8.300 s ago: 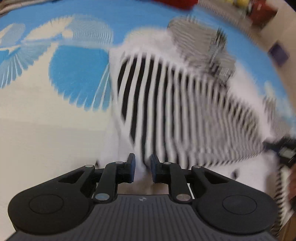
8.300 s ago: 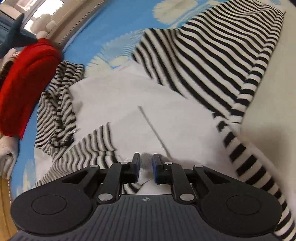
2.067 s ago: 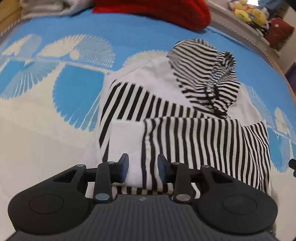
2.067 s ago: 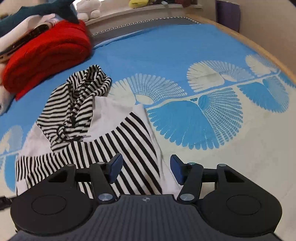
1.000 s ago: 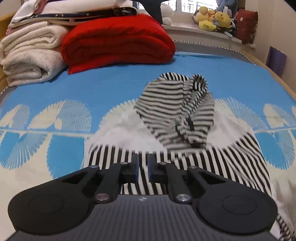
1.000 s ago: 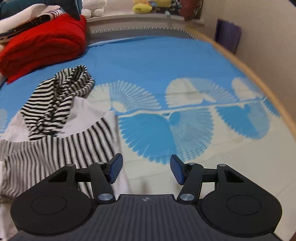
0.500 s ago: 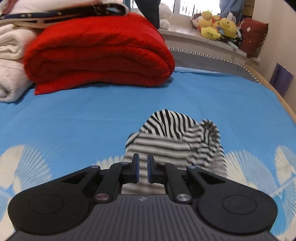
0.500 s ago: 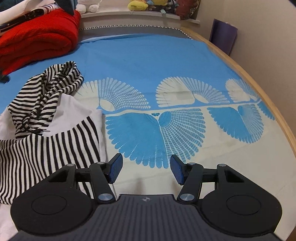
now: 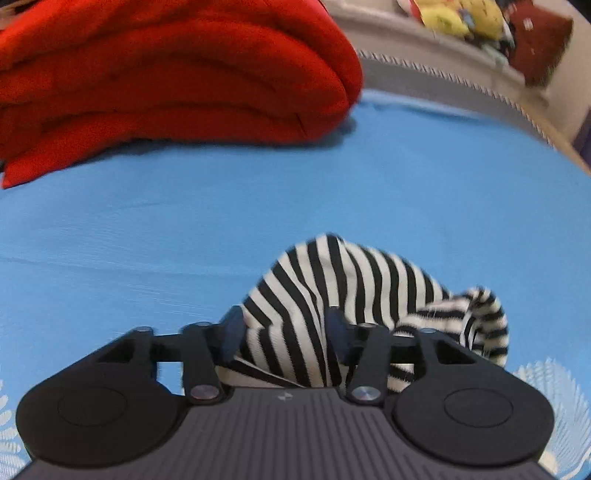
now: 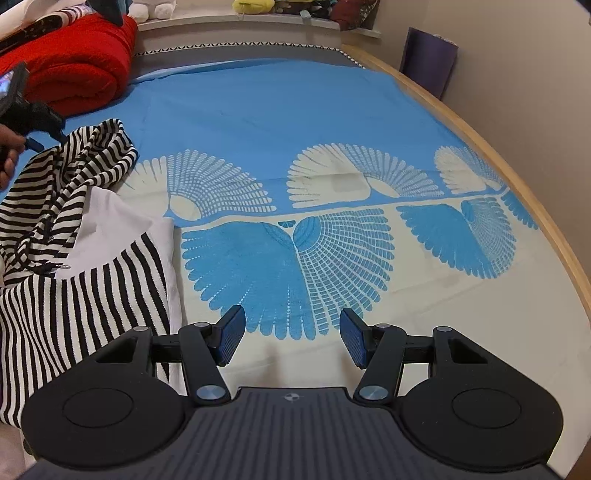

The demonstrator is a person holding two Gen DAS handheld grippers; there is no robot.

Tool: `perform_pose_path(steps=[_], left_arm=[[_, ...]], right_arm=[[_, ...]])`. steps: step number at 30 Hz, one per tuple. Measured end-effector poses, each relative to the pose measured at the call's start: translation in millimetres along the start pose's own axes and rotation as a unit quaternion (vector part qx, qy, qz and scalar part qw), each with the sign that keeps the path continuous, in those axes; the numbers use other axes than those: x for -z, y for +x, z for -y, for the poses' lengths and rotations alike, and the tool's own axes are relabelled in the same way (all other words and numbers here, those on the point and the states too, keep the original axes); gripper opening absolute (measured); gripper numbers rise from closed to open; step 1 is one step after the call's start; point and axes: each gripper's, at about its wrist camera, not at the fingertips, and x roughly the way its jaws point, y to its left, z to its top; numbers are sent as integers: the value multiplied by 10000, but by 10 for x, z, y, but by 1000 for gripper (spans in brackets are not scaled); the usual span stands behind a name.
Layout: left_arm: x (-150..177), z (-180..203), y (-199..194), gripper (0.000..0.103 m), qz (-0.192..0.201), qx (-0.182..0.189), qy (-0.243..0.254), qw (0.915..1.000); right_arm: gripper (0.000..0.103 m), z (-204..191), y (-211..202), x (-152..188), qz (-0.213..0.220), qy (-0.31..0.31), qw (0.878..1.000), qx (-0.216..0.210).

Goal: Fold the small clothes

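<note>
Striped hoodie (image 10: 74, 273) lay on the blue bedsheet (image 10: 258, 110). Its hood (image 9: 332, 295) sat between the left gripper's (image 9: 284, 332) fingers, which stood apart. To the right, the right gripper (image 10: 291, 338) was wide apart over bare sheet. Far behind lay a red blanket (image 9: 166, 74).

Left tongs (image 9: 284, 328) have spread around the hood (image 9: 332, 280).

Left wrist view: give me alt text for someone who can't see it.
The left gripper has its fingers open around a bunched black-and-white striped hood on a blue bedspread. A folded red blanket lies beyond it, with blurred soft toys on a far ledge.
</note>
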Motion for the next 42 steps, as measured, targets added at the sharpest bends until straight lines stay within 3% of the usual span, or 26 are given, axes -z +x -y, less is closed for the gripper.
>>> perform_pose_path(steps=[1, 2, 7, 10, 14, 15, 18, 20, 21, 22, 24, 26, 28, 30, 33, 36, 40, 41, 42], left_arm=[[6, 13, 37, 10, -71, -35, 114, 9999], [7, 9, 46, 1, -86, -107, 211, 9997], [169, -21, -542, 1, 600, 223, 640, 9959], [581, 21, -1270, 1, 1259, 539, 1265, 9825], [1623, -49, -2403, 1, 1834, 1424, 2036, 9511], [1936, -85, -2626, 1, 1703, 1715, 2249, 9439], [2825, -188, -3073, 2, 756, 2268, 3067, 9213], [3192, -310, -3239, 6, -4, 2537, 3204, 9127], [3283, -397, -3333, 6, -89, 2524, 3127, 9157], [3282, -502, -3413, 7, 52, 2431, 2843, 9274], [3132, -764, -3447, 28, 317, 2427, 1711, 9544], [2971, -1029, -3316, 33, 526, 2311, 350, 9709], [2867, -1128, -3051, 33, 353, 1820, -616, 9807], [2870, -1191, -2690, 34, -234, 1437, -1526, 9775], [3028, -1232, -2329, 37, -934, 1312, -2299, 9598], [3173, -1243, -2165, 38, -1114, 1188, -2493, 9546], [3268, -1233, -2036, 37, -1213, 1297, -2713, 9460], [3283, -1221, -1960, 32, -1220, 1286, -2693, 9466], [3260, -1214, -1944, 10, -1165, 1236, -2647, 9492]], right_arm=[[59, -15, -1, -4, -3, 5, 10000, -32], [59, -29, -8, -10, 6, -1, 10000, -60], [59, -2, -64, -36, 74, 65, 9999, -108], [59, 39, -104, -63, 111, 234, 9995, -169], [59, 24, -213, -90, 243, 404, 9983, -354], [59, 19, -243, -95, 276, 440, 9979, -398], [59, 1, -340, -104, 377, 608, 9958, -563], [58, -17, -404, -103, 425, 726, 9940, -696], [58, -32, -432, -96, 443, 772, 9932, -752], [58, -47, -453, -88, 445, 818, 9922, -830], [58, -90, -477, -66, 419, 922, 9892, -1056], [58, -152, -465, -44, 330, 1016, 9861, -1273], [57, -220, -401, -13, 164, 1141, 9820, -1497], [54, -288, -285, 28, -134, 1355, 9753, -1738], [54, -410, -93, 96, -631, 1589, 9659, -1945], [54, -570, 149, 179, -1178, 1704, 9562, -2067], [54, -834, 378, 372, -1717, 1721, 9457, -2157], [48, -901, 407, 413, -1785, 1624, 9466, -2140], [32, -946, 416, 451, -1781, 1573, 9487, -2084]])
